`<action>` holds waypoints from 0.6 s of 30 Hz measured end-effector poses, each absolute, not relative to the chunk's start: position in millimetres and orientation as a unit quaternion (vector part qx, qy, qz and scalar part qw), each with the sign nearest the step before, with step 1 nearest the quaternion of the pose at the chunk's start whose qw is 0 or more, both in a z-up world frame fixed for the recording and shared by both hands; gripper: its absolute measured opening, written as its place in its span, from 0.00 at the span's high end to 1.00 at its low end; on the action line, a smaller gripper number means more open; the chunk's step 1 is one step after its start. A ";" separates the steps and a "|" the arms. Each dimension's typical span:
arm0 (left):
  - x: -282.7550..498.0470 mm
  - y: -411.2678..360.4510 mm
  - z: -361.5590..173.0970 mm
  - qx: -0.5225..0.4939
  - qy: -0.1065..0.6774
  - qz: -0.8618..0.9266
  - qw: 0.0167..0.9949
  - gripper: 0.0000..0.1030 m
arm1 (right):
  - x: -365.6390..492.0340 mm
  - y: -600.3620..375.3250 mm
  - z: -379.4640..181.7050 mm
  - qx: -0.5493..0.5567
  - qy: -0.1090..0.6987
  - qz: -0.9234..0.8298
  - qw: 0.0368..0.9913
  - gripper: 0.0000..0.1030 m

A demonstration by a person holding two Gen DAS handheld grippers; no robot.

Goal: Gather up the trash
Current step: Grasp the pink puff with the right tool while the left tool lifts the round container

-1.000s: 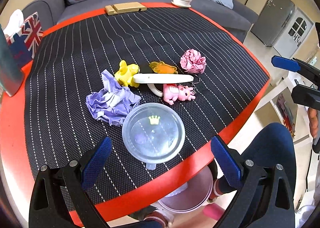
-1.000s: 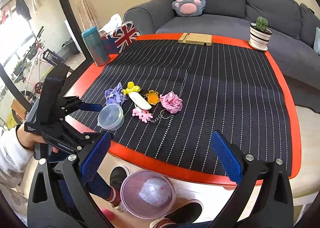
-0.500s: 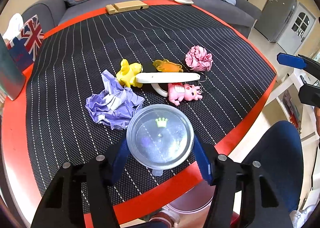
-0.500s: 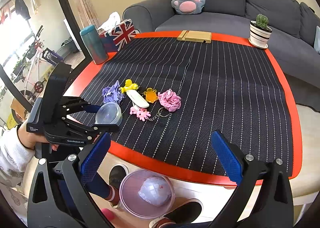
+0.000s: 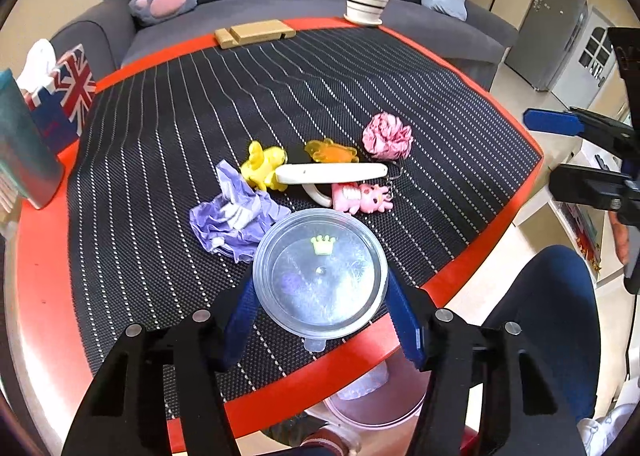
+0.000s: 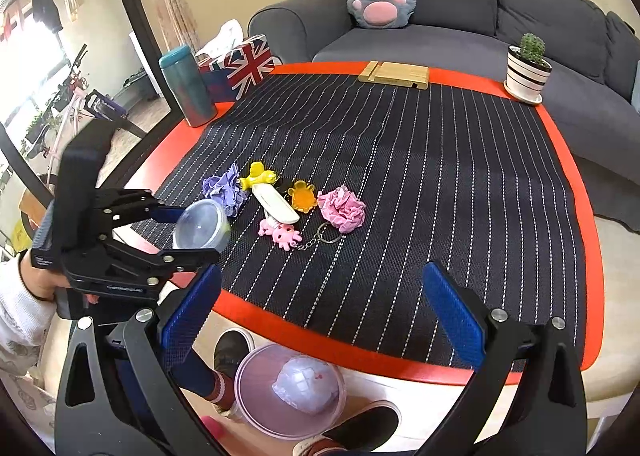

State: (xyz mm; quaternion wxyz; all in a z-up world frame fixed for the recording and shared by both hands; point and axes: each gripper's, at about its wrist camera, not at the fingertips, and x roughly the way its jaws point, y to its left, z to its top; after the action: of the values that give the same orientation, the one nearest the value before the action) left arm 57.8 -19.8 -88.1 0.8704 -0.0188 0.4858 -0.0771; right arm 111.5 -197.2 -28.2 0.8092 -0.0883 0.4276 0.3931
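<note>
A clear round plastic container [image 5: 320,274] with a small crown mark sits between the blue pads of my left gripper [image 5: 320,296], which is shut on it at the near table edge. In the right wrist view the container [image 6: 202,226] hangs tilted in the left gripper [image 6: 192,228], just above the mat. Crumpled purple paper [image 5: 236,222] lies just beyond it, and crumpled pink paper [image 5: 387,136] lies farther right. My right gripper [image 6: 320,308] stands open with nothing between its fingers, over the table's front edge. A pink bin [image 6: 290,388] on the floor below holds a pale crumpled ball.
Small toys [image 5: 264,170], a white stick [image 5: 332,173] and a pink keychain figure [image 5: 362,198] lie between the papers. A teal tumbler [image 6: 188,86], a flag tissue box [image 6: 240,64], a wooden stand [image 6: 394,74] and a potted cactus [image 6: 528,68] line the far edge. A person's legs are under the table.
My left gripper's jaws went from wide apart to pressing on the clear container. In the right wrist view the container now tilts clear of the mat. The right gripper stayed put.
</note>
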 end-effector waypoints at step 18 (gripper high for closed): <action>43.0 -16.3 -56.2 -0.029 0.451 -0.081 0.888 0.43 | 169.9 -149.8 -36.4 -0.156 0.445 0.398 0.787 0.04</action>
State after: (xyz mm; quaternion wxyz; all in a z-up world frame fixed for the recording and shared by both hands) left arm 43.0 -16.3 -56.2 0.8882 -0.0286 0.4515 -0.0808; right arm 169.9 -149.8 -36.4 0.7870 -0.1565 0.4448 0.3978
